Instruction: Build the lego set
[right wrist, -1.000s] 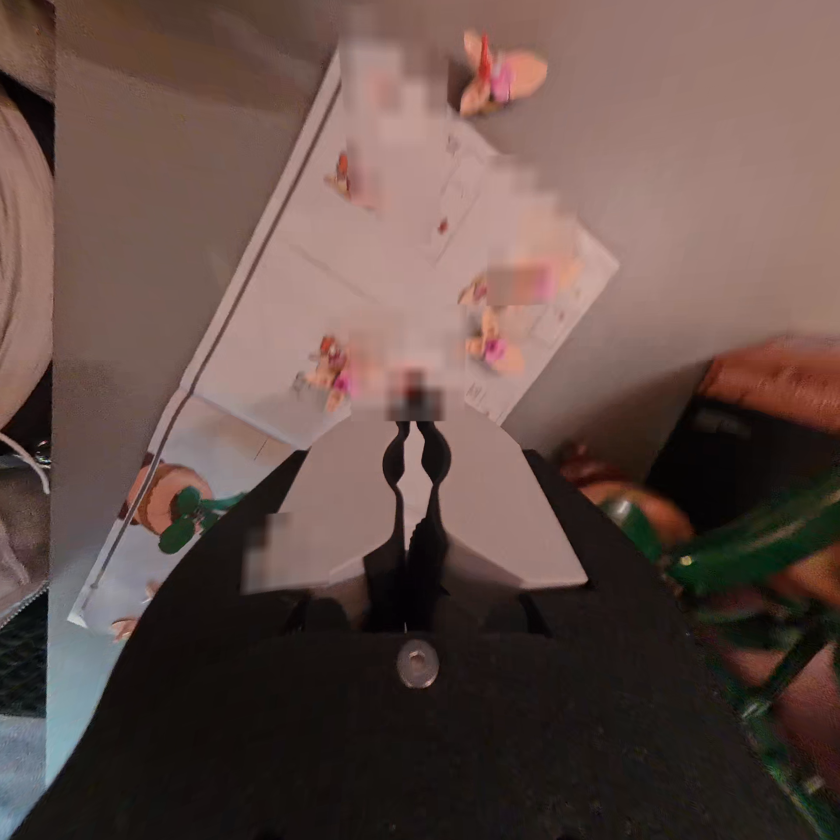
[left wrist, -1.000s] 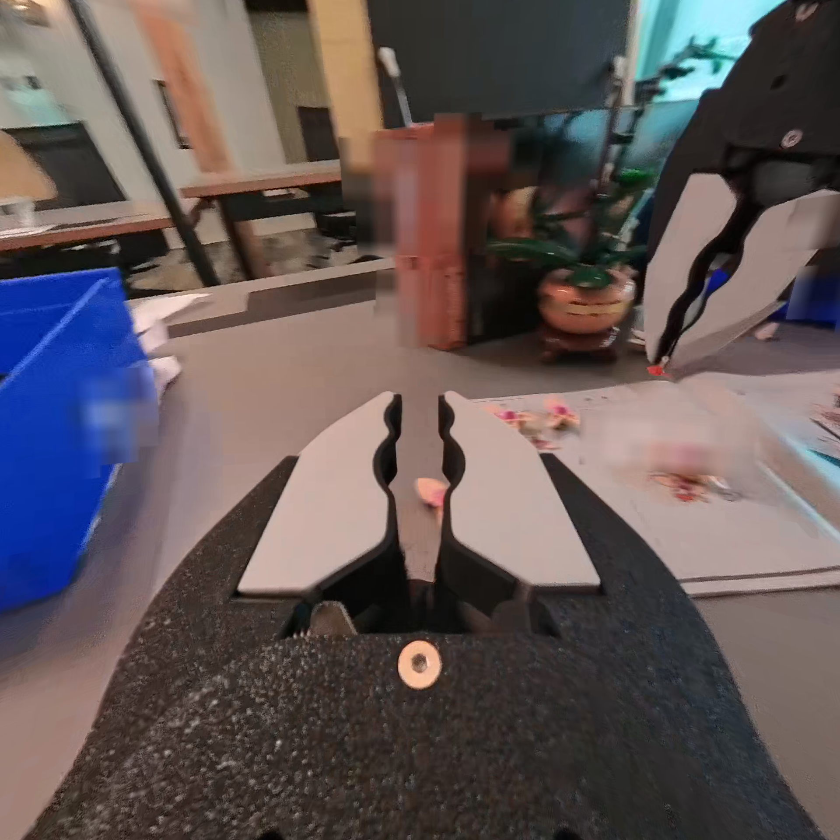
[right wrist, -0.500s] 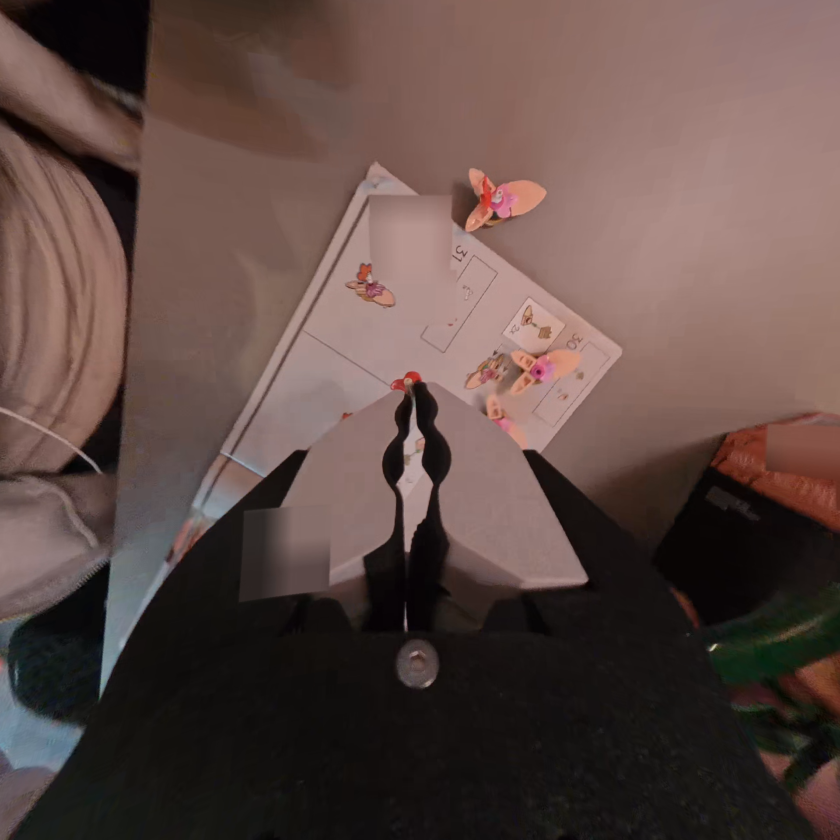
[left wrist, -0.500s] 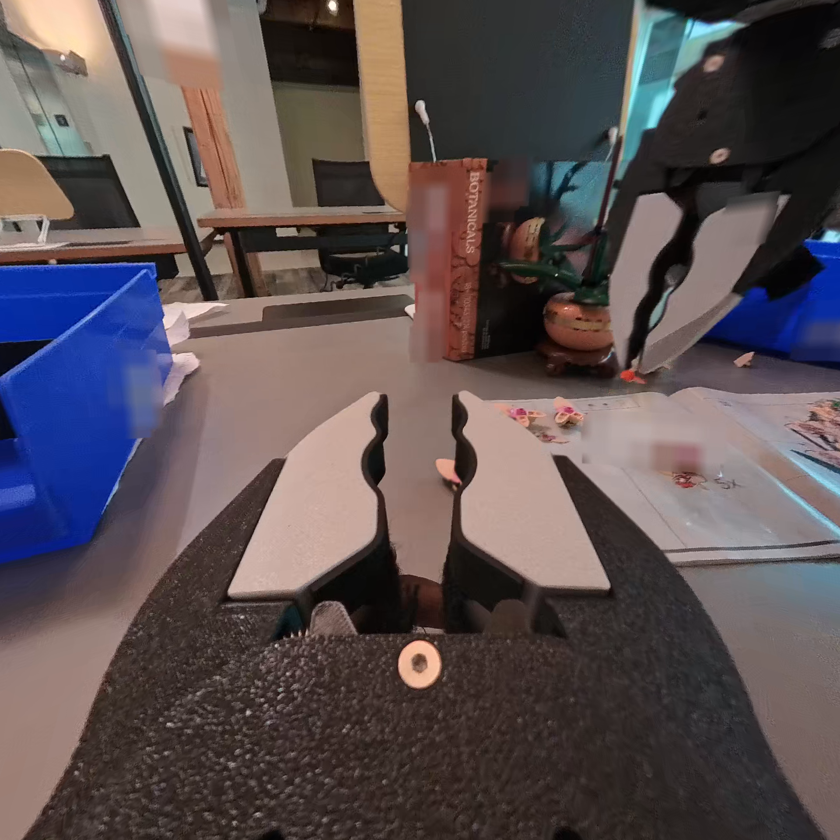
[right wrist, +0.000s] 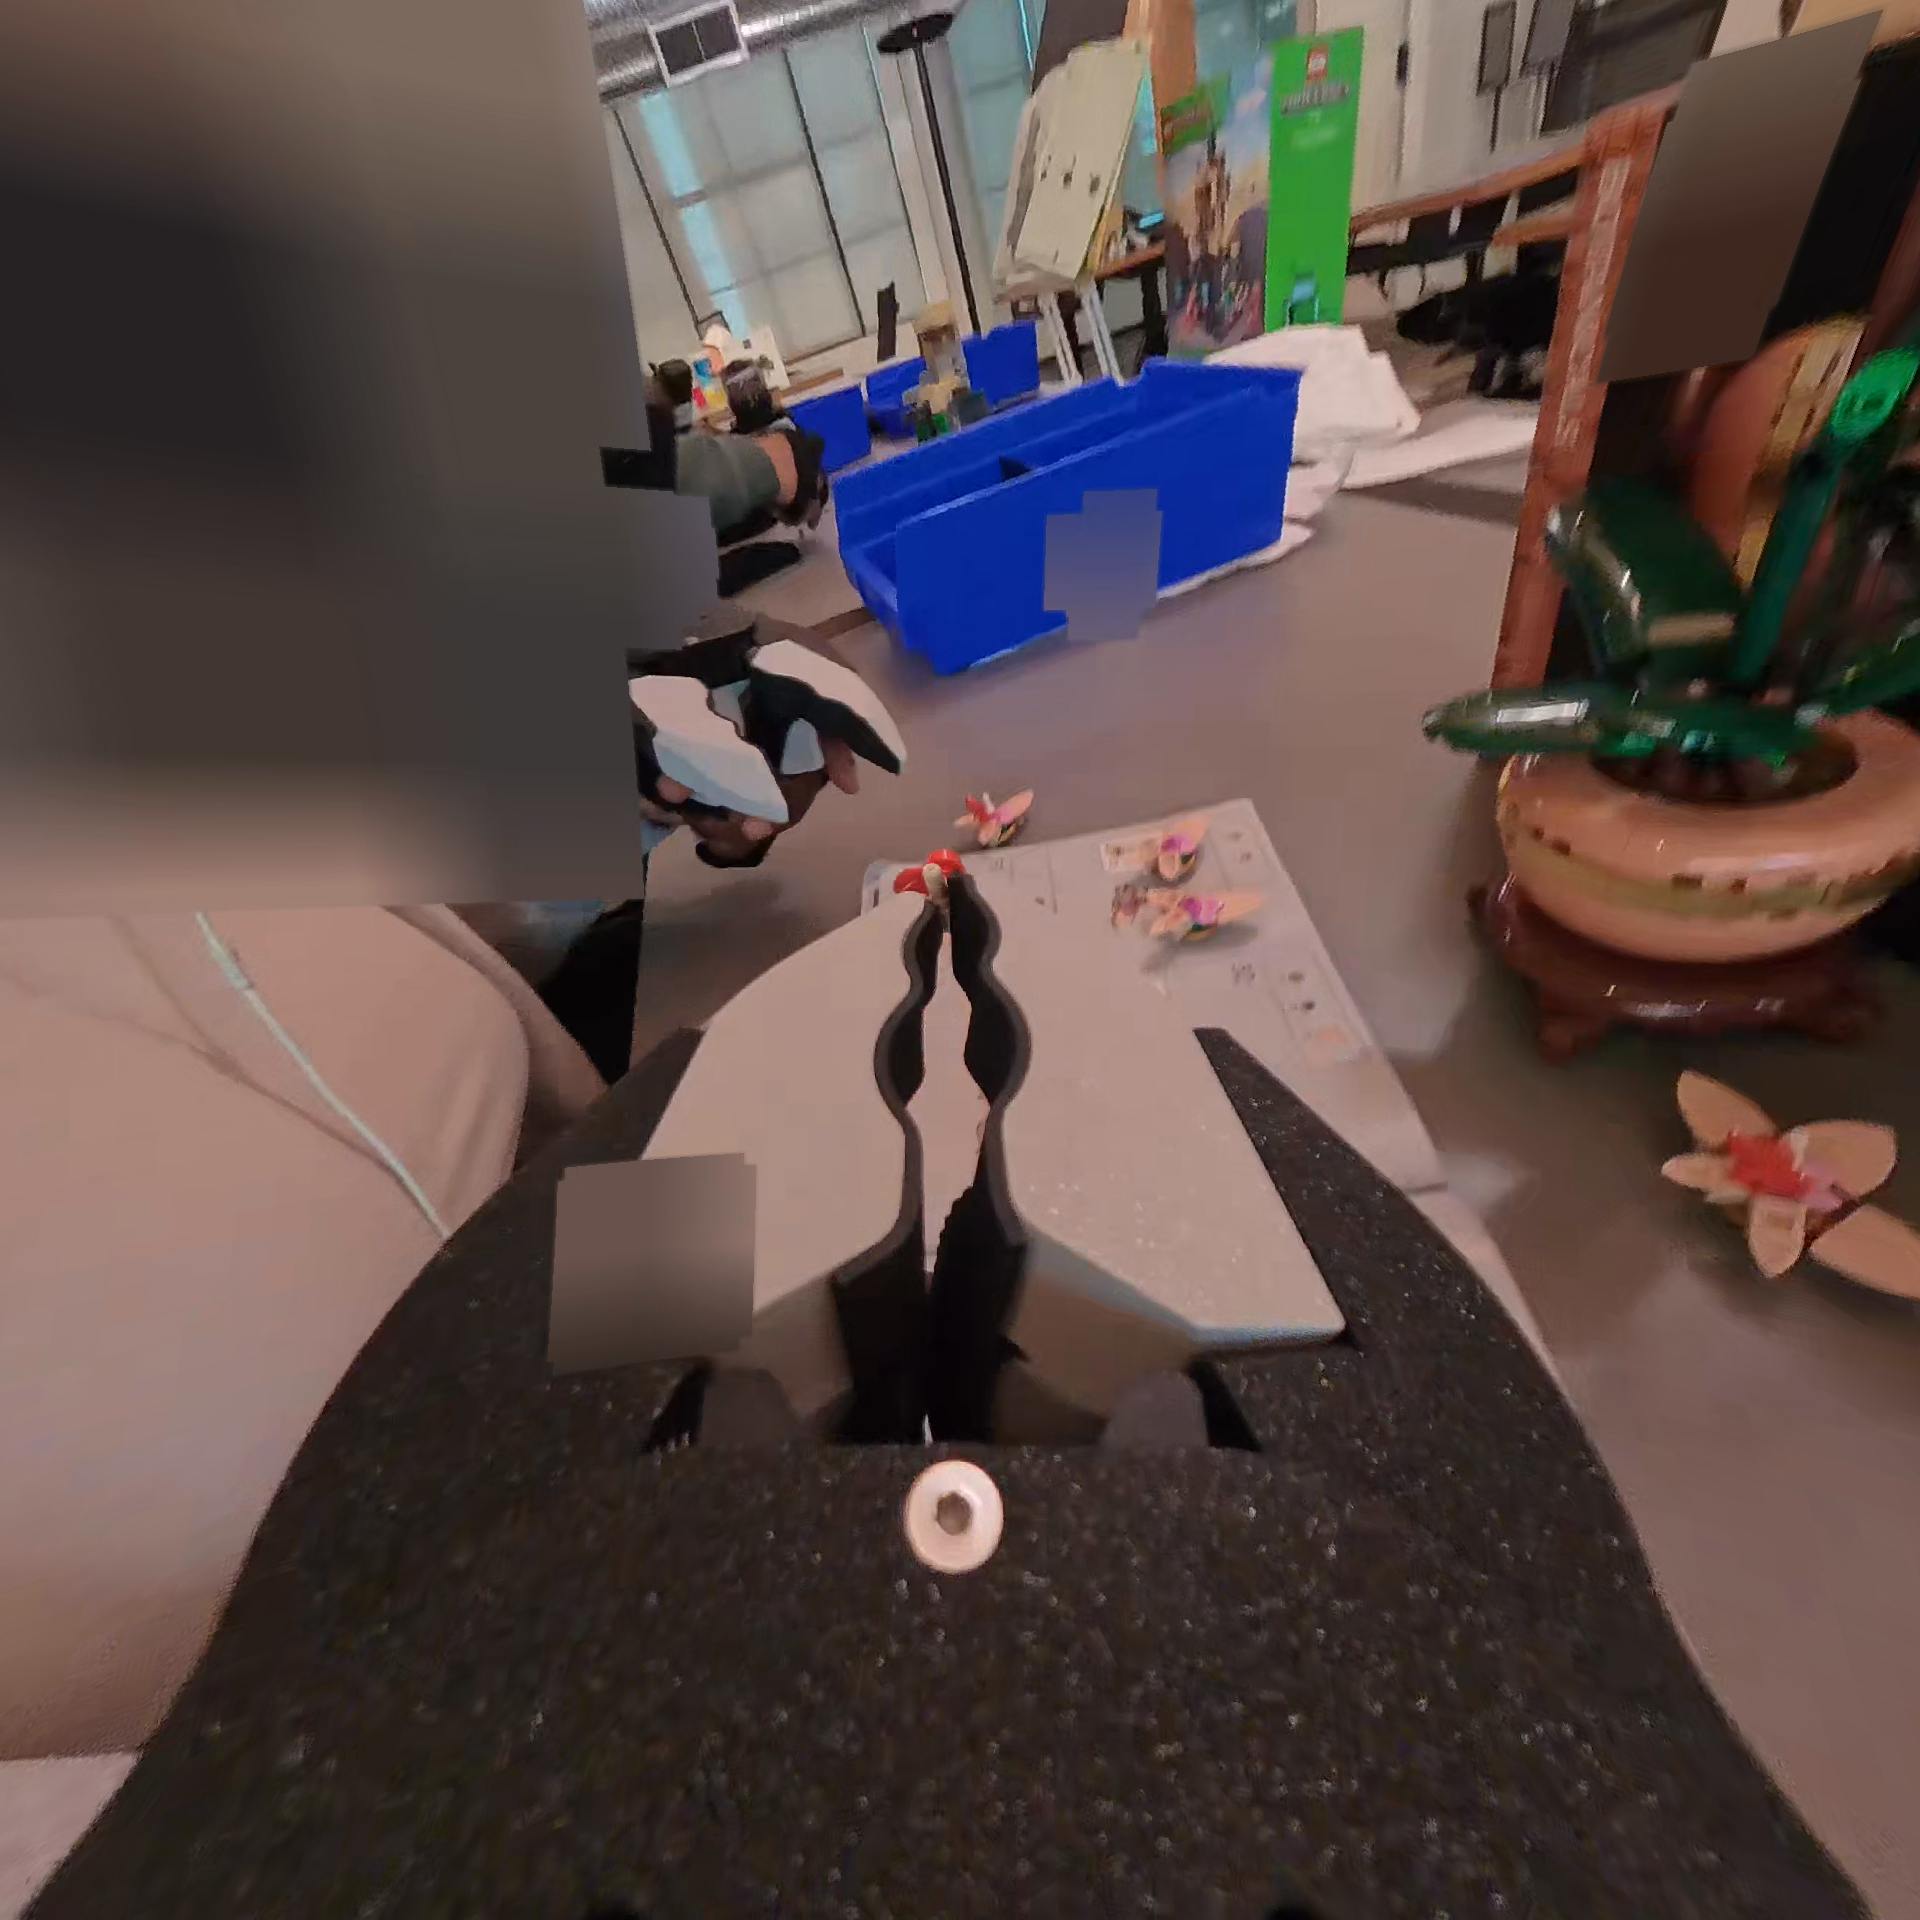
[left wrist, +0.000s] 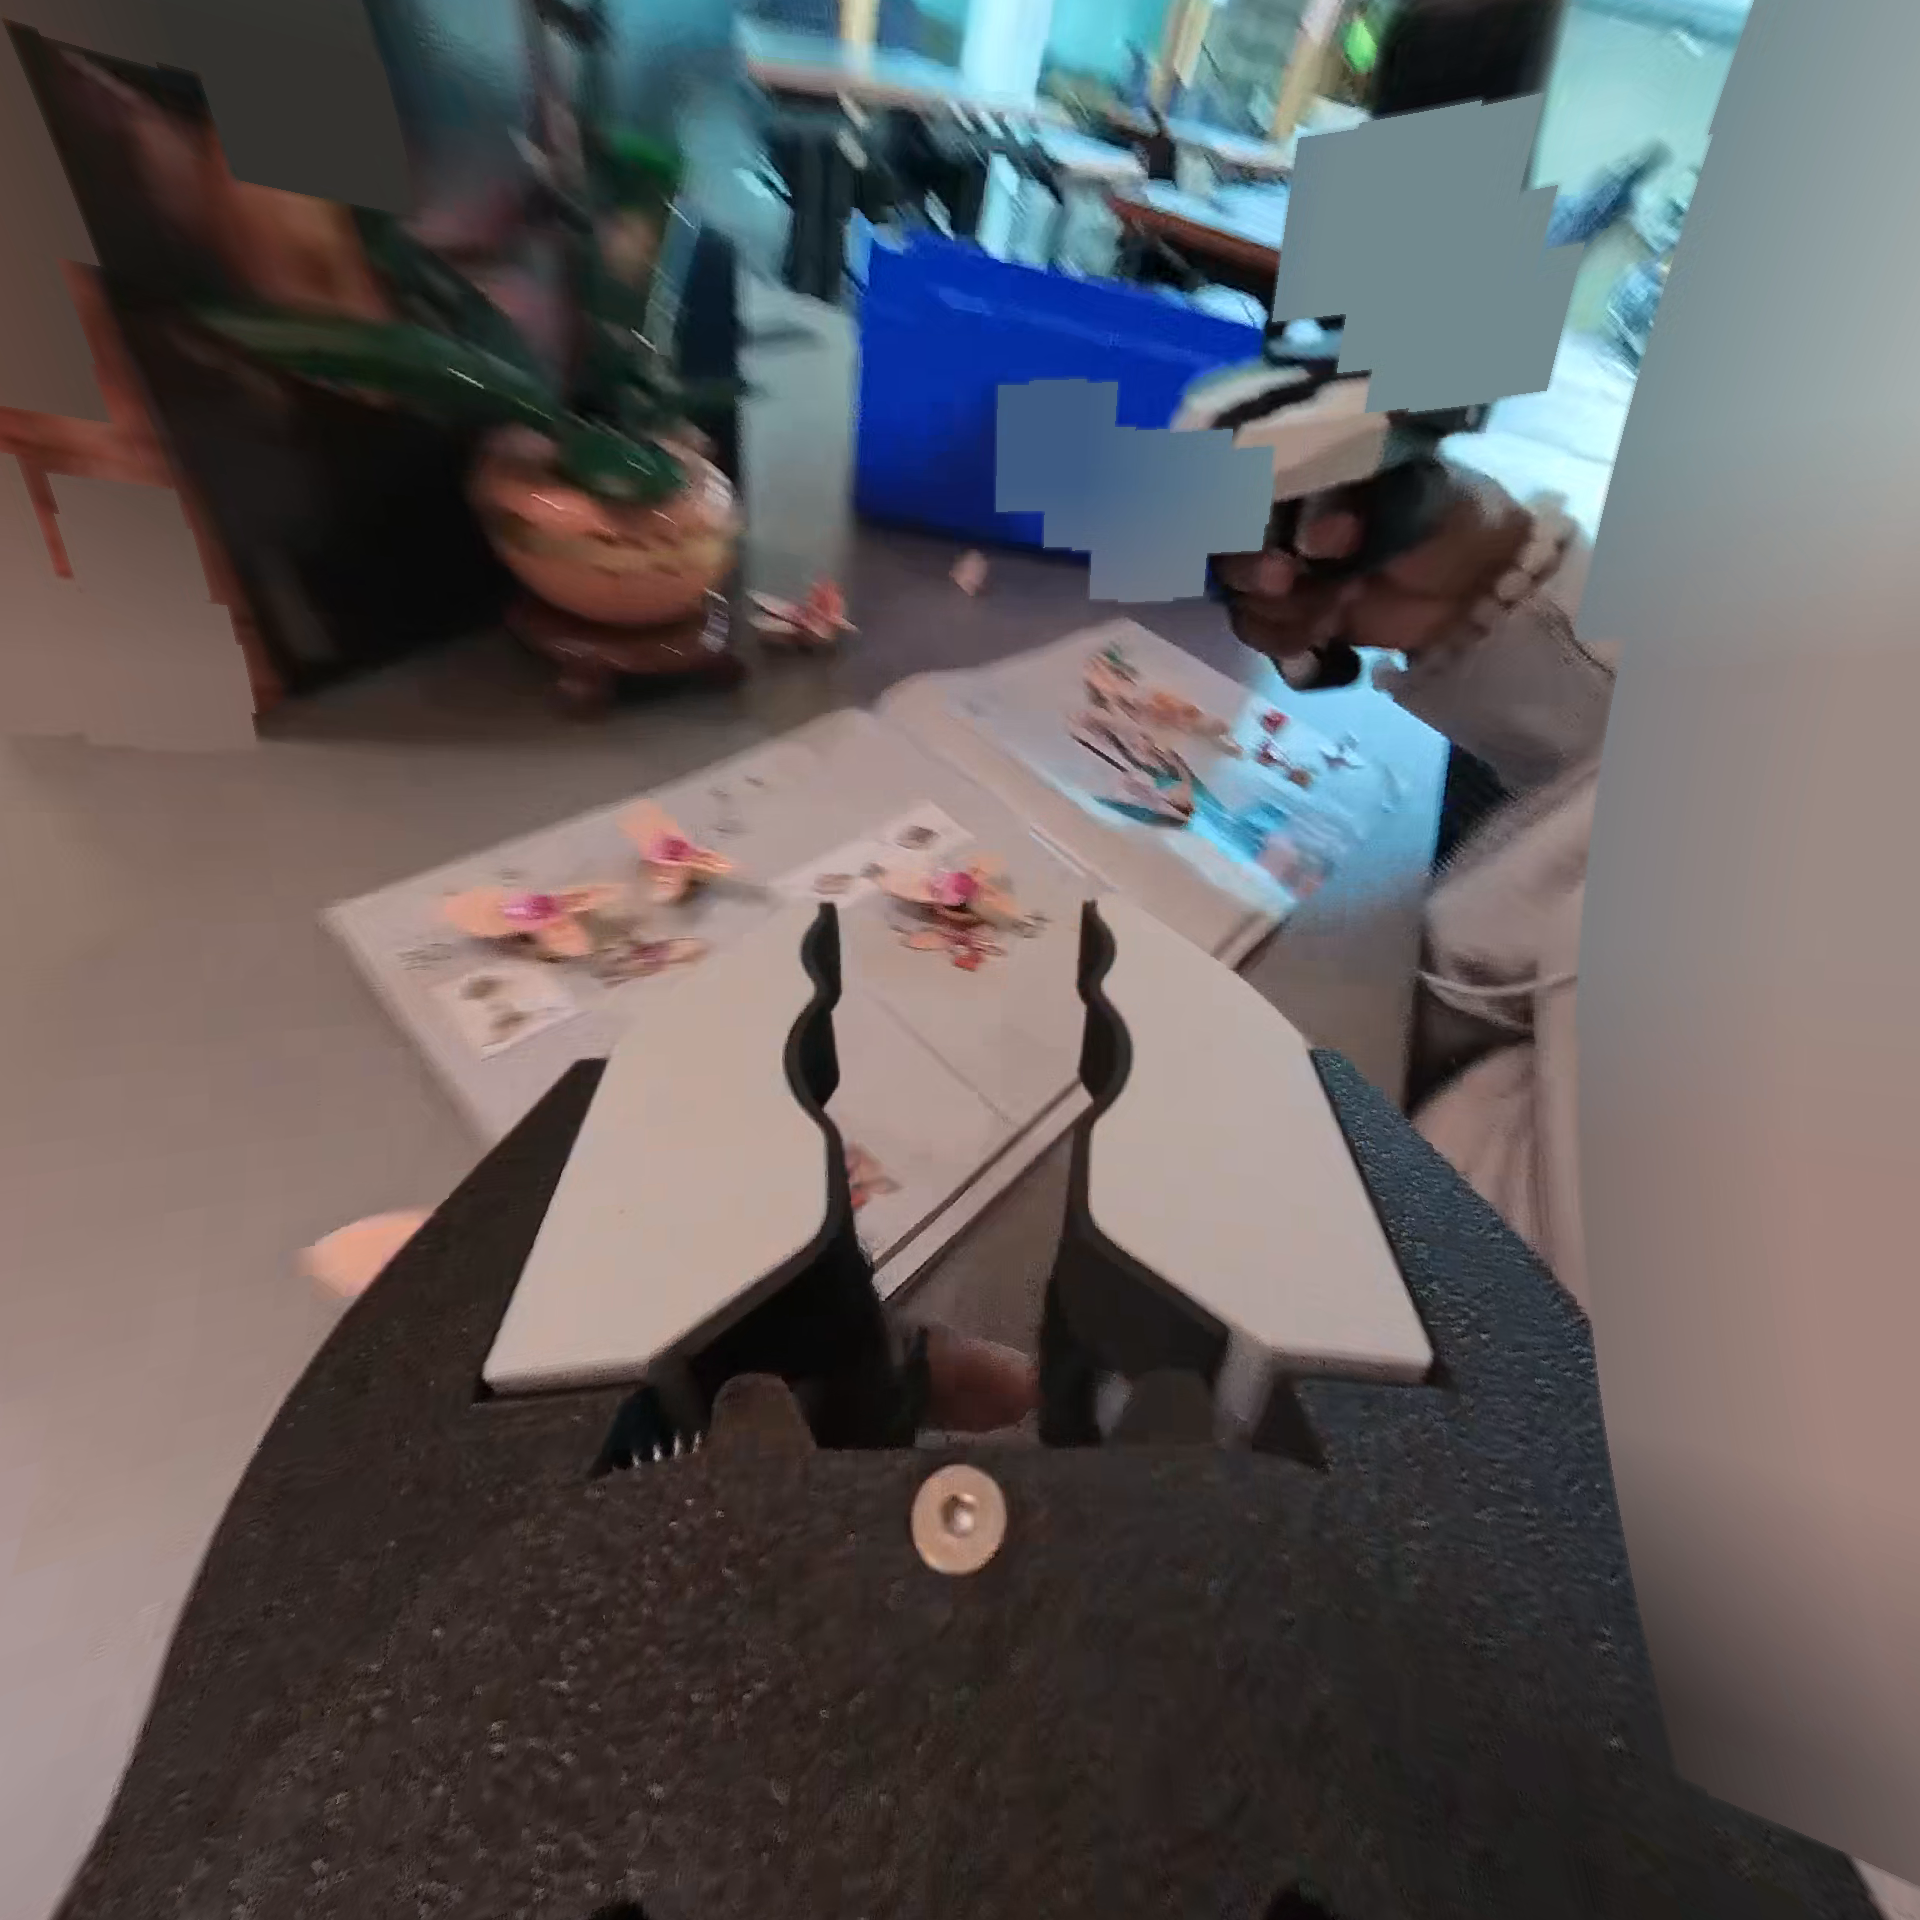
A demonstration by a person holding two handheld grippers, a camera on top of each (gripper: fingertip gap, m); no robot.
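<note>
Left gripper (left wrist: pixel 954 914): fingers spread apart, empty, above the open instruction booklet (left wrist: pixel 831 1039) bearing pink-and-tan lego flowers (left wrist: pixel 540 914). Right gripper (right wrist: pixel 948 888): fingers pinched together on a small red lego piece (right wrist: pixel 923 871). Potted lego plant (right wrist: pixel 1704 831) on the grey table (right wrist: pixel 1247 727), right of the booklet.

Blue bin (right wrist: pixel 1049 520) on grey table (right wrist: pixel 1299 717); white cloth (right wrist: pixel 1340 400) behind.

A: Where does the instruction booklet (right wrist: pixel 1236 997) lie?
B: Open on the counter (right wrist: pixel 1195 727), with two built flowers (right wrist: pixel 1190 914) on its page and another flower (right wrist: pixel 995 816) on the counter just beyond its far corner.

A: And the potted plant model (right wrist: pixel 1704 842)?
B: Right of the booklet, with one more flower (right wrist: pixel 1782 1179) in front of it. The bin (right wrist: pixel 1060 509) stands farther back, behind the booklet.
</note>
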